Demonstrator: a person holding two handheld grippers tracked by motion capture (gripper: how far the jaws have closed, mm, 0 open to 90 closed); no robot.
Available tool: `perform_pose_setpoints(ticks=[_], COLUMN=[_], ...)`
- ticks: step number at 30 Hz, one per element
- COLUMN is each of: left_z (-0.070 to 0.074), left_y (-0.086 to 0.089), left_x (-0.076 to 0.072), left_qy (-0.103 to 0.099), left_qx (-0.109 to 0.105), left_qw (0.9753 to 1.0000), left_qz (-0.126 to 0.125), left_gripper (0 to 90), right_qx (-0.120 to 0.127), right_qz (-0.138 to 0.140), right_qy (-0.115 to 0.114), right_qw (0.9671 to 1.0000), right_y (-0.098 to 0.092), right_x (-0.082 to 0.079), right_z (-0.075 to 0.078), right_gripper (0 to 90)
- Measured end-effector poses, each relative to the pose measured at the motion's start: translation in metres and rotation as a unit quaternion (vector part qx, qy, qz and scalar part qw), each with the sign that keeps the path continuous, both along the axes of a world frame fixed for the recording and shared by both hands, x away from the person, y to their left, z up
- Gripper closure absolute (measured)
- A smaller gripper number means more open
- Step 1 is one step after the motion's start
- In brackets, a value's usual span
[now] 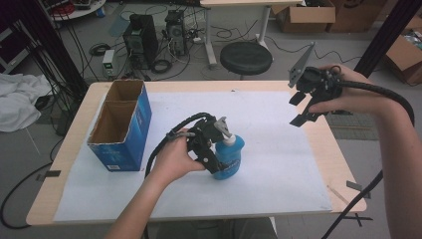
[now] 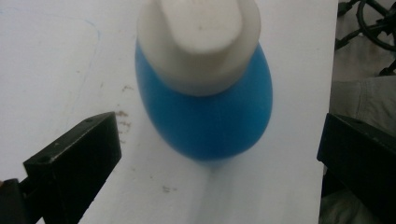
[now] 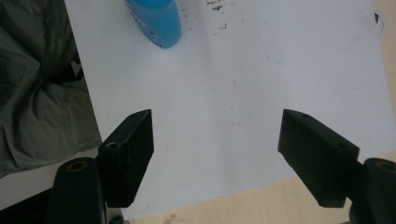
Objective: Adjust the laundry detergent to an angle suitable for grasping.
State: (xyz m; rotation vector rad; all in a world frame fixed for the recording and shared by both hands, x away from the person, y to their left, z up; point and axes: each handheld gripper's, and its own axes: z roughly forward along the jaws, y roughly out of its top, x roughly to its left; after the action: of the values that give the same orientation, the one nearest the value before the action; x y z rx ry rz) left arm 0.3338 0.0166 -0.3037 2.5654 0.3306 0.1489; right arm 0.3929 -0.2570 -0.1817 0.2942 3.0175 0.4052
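Observation:
A blue bottle (image 1: 231,155) with a white pump cap (image 1: 228,133) stands upright on the white sheet (image 1: 278,164), near the middle of the table. My left gripper (image 1: 219,157) is level with it, one jaw on each side. In the left gripper view the bottle (image 2: 205,112) sits between the open jaws of the left gripper (image 2: 219,144), with a gap on both sides. My right gripper (image 1: 298,109) is held in the air over the table's right edge, open and holding nothing. The right gripper (image 3: 215,140) looks down on bare sheet, with the bottle's base (image 3: 156,21) far off.
An open blue cardboard box (image 1: 122,124) stands on the table's left side, empty as far as I can see. Behind the table are a black stool (image 1: 246,57), computer towers (image 1: 142,40) and cables. The wooden table edge (image 1: 343,169) borders the sheet on the right.

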Motion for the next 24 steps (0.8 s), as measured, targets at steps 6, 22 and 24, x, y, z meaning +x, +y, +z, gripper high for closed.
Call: perform_pose_setpoints(ticks=[6,22,24], left_z=[-0.010,-0.029,-0.030], left_y=[-0.003,-0.003,-0.003], left_x=[0.001,0.002,0.003], left_qy=[-0.001,-0.003,0.003], left_qx=[-0.010,-0.060,-0.064], left_qw=[0.9999,0.9973,0.9966], left_qz=[0.008,0.044,0.052], left_gripper=[0.1,15.5,16.5], right_qx=[-0.001,-0.001,0.000], right_qz=[-0.001,-0.004,-0.004], right_qy=[0.001,-0.002,-0.002], right_qw=[1.0000,1.0000,1.0000], right_y=[-0.003,-0.005,-0.005], right_x=[0.001,0.002,0.002], right_z=[-0.002,-0.004,-0.003], right_gripper=[26.9,27.0,27.0])
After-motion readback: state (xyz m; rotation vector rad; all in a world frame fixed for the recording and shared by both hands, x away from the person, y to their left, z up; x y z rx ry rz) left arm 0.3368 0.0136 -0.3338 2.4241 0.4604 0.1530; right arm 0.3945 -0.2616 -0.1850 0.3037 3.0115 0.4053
